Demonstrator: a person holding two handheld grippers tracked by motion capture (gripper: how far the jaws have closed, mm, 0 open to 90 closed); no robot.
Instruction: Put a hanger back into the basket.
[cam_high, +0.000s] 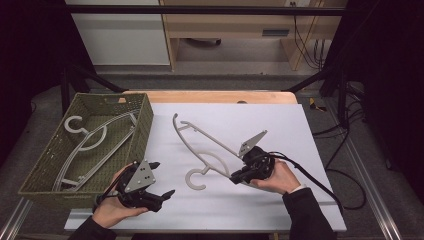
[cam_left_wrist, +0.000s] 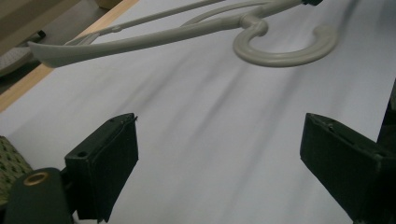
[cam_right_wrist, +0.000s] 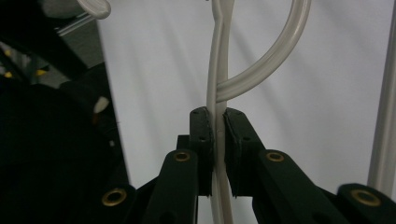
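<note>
A pale grey plastic hanger (cam_high: 200, 150) hangs tilted over the white table top (cam_high: 280, 125), its hook toward the front. My right gripper (cam_high: 239, 176) is shut on one arm of it; in the right gripper view the pads pinch the hanger's thin bar (cam_right_wrist: 218, 93). My left gripper (cam_high: 161, 179) stands open at the front left, beside the basket, with nothing between its fingers. In the left gripper view the hanger (cam_left_wrist: 187, 28) and its hook float ahead above the table.
An olive woven basket (cam_high: 145, 125) at the left holds two more grey hangers (cam_high: 90, 142). The wooden table edge (cam_high: 210, 96) runs along the back. Cables trail at the right, and dark frame posts stand at both sides.
</note>
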